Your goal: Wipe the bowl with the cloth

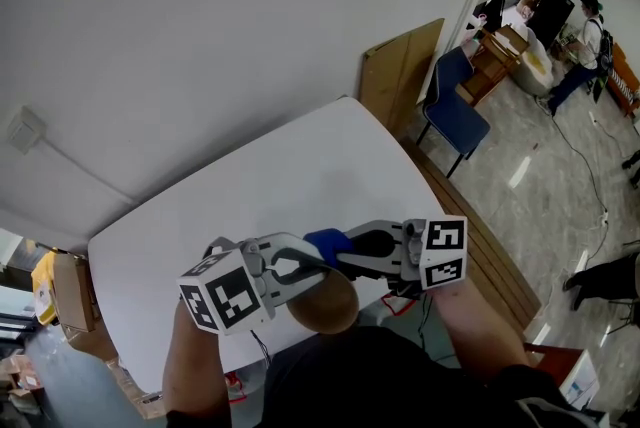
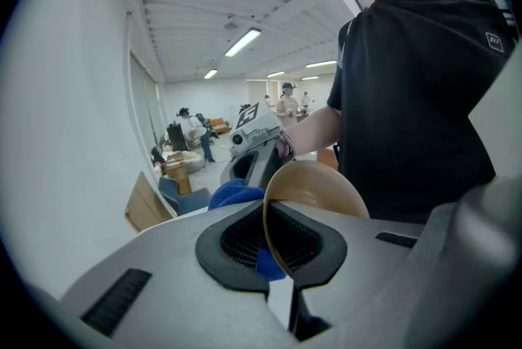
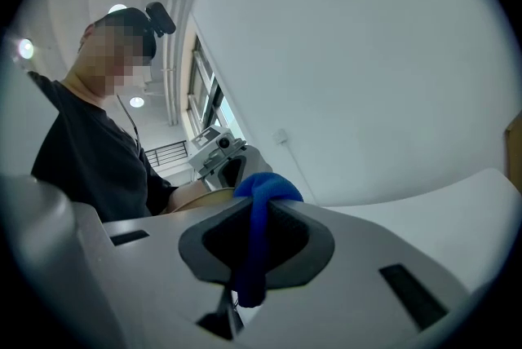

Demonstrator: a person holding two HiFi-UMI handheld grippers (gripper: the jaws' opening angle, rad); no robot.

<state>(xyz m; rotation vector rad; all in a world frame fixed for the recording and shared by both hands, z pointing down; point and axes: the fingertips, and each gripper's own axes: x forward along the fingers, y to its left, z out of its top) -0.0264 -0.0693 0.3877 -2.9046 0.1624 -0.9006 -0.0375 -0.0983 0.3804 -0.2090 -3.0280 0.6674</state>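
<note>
Head view: held the bowl (image 1: pixel 325 308) in the air just off the table's (image 1: pixel 250 186) near edge, close to the chest, with the left gripper (image 1: pixel 290 268). Held the blue cloth (image 1: pixel 328 241) at the bowl's rim with the right gripper (image 1: pixel 352 248); could not tell contact.

Left gripper view: pinched the bowl's thin wall between almost closed jaws, with the cloth just beyond the rim.

Right gripper view: clamped tight on a fold of cloth, bunched above the pads, tail hanging below.

Judged as wiping under way. Next, likely: press the cloth inside the bowl and sweep round, with a firm rim grip.
</note>
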